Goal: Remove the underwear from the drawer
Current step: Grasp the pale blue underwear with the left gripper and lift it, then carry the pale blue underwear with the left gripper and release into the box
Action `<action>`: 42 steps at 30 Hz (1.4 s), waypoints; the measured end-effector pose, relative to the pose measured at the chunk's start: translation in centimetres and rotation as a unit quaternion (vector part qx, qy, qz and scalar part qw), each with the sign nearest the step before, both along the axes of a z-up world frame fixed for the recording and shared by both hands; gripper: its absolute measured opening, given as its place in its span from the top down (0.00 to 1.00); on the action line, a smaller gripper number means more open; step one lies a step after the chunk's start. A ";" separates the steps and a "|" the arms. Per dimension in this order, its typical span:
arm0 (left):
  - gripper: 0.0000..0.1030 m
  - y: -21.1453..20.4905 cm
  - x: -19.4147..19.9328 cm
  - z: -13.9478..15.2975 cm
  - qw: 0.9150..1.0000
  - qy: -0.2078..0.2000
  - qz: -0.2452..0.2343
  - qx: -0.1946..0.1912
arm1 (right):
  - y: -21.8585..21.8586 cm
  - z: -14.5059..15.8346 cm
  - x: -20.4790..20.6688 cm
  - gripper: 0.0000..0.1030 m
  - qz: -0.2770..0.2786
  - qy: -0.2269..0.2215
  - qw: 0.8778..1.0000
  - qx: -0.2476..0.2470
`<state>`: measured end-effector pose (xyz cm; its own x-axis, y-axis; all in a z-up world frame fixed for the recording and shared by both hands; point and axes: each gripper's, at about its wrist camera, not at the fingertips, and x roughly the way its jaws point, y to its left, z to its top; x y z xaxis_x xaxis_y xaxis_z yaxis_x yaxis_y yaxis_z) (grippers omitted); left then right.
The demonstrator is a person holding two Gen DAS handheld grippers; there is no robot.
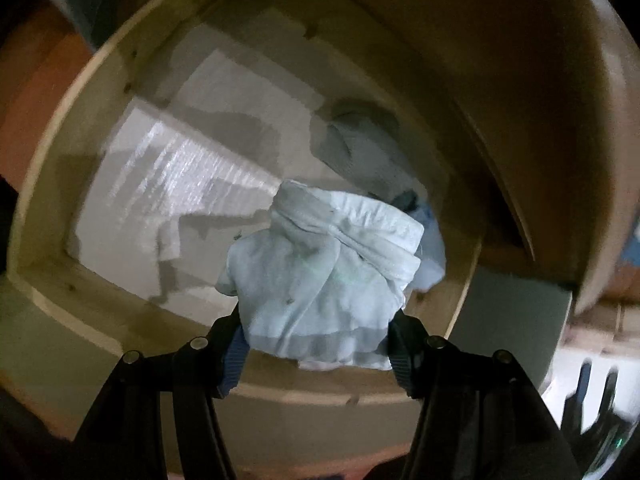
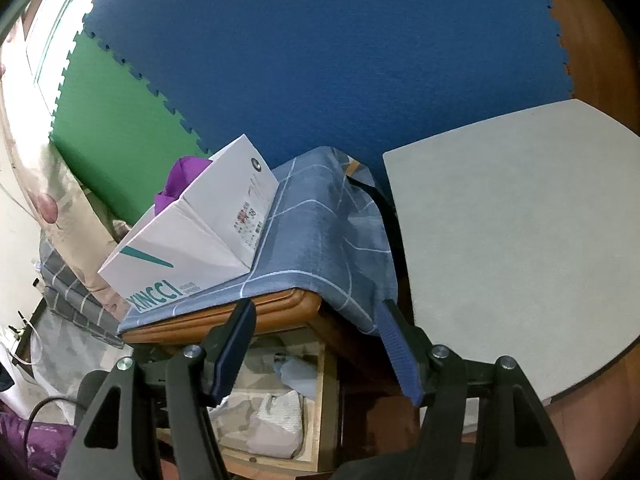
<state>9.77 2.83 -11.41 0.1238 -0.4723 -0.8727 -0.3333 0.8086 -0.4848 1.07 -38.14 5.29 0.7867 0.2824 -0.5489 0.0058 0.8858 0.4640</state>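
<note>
The left gripper (image 1: 316,332) is clamped on bunched pale-blue underwear (image 1: 324,272), waistband pointing away, above the wooden drawer (image 1: 48,208), while the right gripper (image 2: 316,344) gapes near a cloth-covered surface (image 2: 320,216).

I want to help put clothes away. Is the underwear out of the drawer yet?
Almost. Done: the drawer is open and the left gripper has pinched the pale blue underwear, lifted above the drawer floor. In hand: carrying it clear. Left: setting it down; more clothes lie in the back corner. The right gripper is open and empty.
</note>
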 end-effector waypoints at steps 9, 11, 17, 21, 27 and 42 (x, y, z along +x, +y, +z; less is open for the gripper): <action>0.46 1.3 -4.3 5.9 0.993 -0.079 -0.092 0.014 | 1.2 -0.1 0.7 0.37 0.002 0.018 0.999 -0.034; 0.46 1.3 -4.9 7.6 0.989 -0.103 -0.107 0.016 | 1.3 -0.1 0.8 0.37 0.002 0.020 0.999 -0.038; 0.46 1.2 -6.6 14.0 0.972 -0.185 -0.145 0.032 | 1.5 -0.2 1.0 0.37 0.002 0.025 0.999 -0.044; 0.46 0.8 -7.1 17.6 0.961 -0.223 -0.162 0.036 | 1.5 -0.2 1.1 0.37 0.003 0.026 0.999 -0.045; 0.45 0.6 -6.1 22.9 0.947 -0.271 -0.170 0.037 | 1.5 -0.3 1.1 0.37 0.003 0.026 0.999 -0.044; 0.44 -0.6 4.8 29.4 0.881 -0.357 -0.215 0.226 | 1.5 -0.3 1.1 0.37 0.003 0.026 0.999 -0.044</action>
<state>14.61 2.22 18.00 0.6114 -0.2338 -0.7560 0.3098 0.9498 -0.0432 2.14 -36.63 4.97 0.7550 0.2360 -0.6118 0.0222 0.9232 0.3836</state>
